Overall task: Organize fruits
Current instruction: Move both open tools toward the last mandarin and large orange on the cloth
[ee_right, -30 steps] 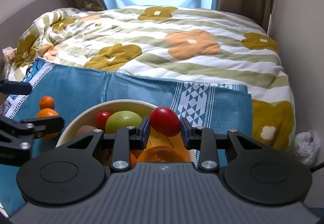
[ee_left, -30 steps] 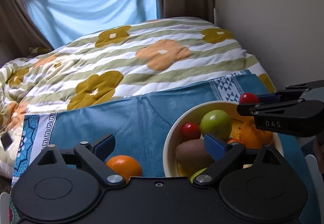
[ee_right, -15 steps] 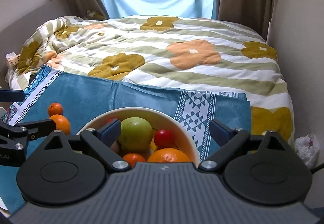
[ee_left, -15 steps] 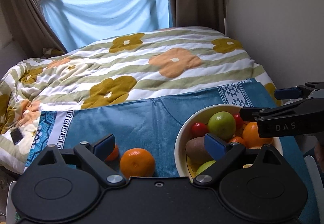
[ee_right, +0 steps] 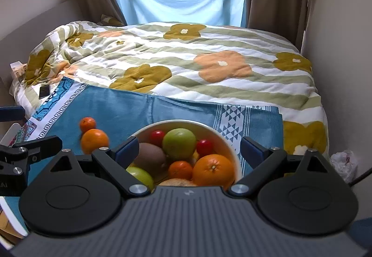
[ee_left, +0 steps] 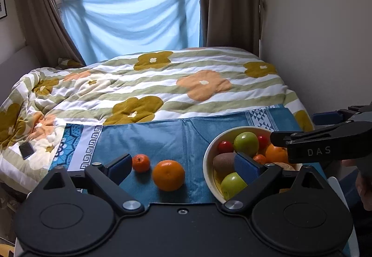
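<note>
A white bowl (ee_right: 235, 154) of fruit stands on a blue cloth (ee_right: 121, 105) spread over the bed. It holds a green apple (ee_right: 179, 143), a kiwi (ee_right: 150, 158), an orange (ee_right: 213, 169) and two red tomatoes (ee_right: 204, 147). My right gripper (ee_right: 189, 150) hovers open above the bowl, holding nothing. Left of the bowl (ee_left: 205, 159), a large orange (ee_left: 168, 175) and a small mandarin (ee_left: 141, 162) lie on the cloth. My left gripper (ee_left: 183, 165) is open and empty above and short of them. The right gripper (ee_left: 302, 125) shows at the right edge of the left wrist view.
A flowered quilt (ee_left: 162, 85) covers the bed beyond the cloth. A dark phone (ee_left: 26, 150) lies on it at the left. A wall runs close along the right side, with a plastic bag (ee_right: 344, 161) on the floor there. Curtains and a window stand behind.
My right gripper went from shut on a red tomato to open, and the tomato now lies in the bowl. Both grippers have drawn back and up, so more of the cloth shows.
</note>
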Demonstrator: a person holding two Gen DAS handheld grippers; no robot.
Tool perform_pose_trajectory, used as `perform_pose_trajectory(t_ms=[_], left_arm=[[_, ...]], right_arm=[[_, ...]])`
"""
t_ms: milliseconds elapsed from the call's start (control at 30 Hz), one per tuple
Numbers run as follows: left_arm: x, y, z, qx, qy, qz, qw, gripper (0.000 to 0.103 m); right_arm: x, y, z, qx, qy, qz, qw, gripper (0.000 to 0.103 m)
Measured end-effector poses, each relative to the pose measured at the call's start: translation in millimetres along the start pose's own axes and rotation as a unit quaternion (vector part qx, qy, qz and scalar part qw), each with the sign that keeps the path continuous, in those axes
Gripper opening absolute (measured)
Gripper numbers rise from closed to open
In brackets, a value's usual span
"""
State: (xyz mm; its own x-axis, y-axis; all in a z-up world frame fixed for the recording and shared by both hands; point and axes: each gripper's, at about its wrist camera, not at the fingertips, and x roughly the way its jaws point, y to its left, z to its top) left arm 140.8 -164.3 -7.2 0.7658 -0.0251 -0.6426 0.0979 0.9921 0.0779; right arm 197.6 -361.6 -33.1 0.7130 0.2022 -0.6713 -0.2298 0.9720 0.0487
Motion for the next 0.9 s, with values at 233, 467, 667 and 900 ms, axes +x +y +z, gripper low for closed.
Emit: perform_pose_trajectory(t_ms=[233,467,667,900], left_arm=[[-31,31,-10,-0.009,-0.012,0.0,0.9999,0.098],[-43,68,-18,-0.009,-0.011,0.007,0.9999,0.098],[-38,100,-16,-0.003,-0.012,0.005,0.9999,0.098],[-20,133,-12,0.022,-0.008,-0.013,0.9996,0.098]], right_arm=[[-29,34,0,0.005,0.0,-0.004,1.0,0.103],[-42,72,-3,0.018,0.001,0.0,1.0,0.103],[-35,105,-7,0.031,0.004,-0.002,0.999,0.103],[-18,135,-10,0.052,0.012,-0.016,0.998,0.103]])
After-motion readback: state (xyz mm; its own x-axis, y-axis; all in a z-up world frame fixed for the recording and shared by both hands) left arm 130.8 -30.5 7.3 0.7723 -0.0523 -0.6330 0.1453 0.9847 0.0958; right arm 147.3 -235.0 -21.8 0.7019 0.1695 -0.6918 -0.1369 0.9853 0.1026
